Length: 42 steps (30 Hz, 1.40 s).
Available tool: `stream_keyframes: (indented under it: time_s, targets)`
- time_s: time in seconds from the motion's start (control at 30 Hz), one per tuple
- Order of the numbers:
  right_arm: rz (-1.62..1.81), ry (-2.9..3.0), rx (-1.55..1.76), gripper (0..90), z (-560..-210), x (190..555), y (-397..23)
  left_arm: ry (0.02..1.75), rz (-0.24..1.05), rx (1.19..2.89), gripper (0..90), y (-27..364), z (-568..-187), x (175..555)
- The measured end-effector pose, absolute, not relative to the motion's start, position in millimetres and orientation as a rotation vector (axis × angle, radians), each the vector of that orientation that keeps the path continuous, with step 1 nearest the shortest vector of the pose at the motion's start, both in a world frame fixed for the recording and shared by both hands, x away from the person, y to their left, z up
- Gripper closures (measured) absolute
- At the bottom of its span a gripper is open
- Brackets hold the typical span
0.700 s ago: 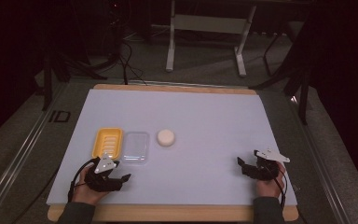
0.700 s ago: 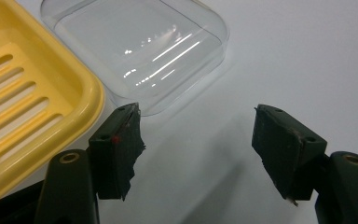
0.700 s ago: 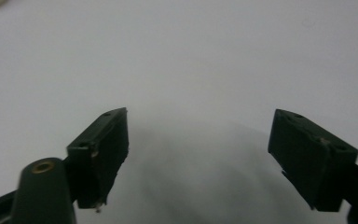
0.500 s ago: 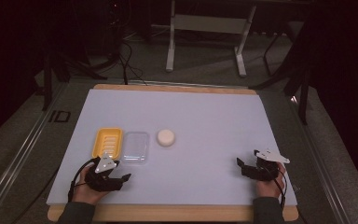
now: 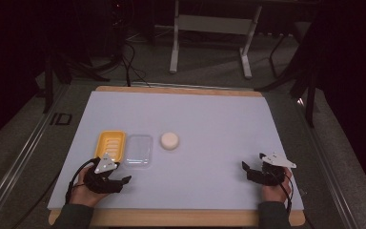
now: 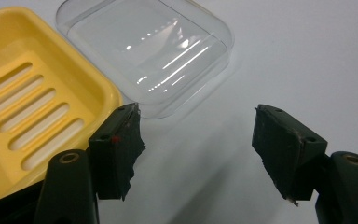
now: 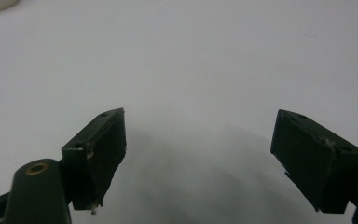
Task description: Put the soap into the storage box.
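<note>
White table (image 5: 209, 124), both claws agape, empty

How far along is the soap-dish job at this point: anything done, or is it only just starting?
Nothing looks done. The yellow slotted plastic soap dish lies empty, the clear plastic lid sits beside it, and the round white soap bar rests apart on the white table mat. In hand: nothing; the left gripper has open, empty jaws near the dish and lid, and the right gripper is open over bare mat. All handling remains.

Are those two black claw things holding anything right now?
No. The left gripper stands open beside the yellow soap dish and clear lid; the right gripper is open over bare table.
</note>
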State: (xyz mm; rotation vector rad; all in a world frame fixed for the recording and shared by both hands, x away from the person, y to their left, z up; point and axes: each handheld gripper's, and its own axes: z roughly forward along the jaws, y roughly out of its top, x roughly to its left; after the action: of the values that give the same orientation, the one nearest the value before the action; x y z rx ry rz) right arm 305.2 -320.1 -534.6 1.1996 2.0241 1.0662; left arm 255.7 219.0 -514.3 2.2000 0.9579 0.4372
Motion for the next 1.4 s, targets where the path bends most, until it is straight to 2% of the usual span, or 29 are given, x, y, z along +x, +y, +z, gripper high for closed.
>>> stream_keyframes:
  time_s: [0.53,1.4]
  targets:
    - [1.077,2.008,1.233,12.5,-533.7,306.3,-322.5,0.932,0.448,2.232,32.6,216.7,-504.6,262.8]
    - [1.133,2.007,1.211,14.0,-533.6,304.1,-325.5,0.840,0.457,2.331,32.8,202.7,-481.7,295.3]
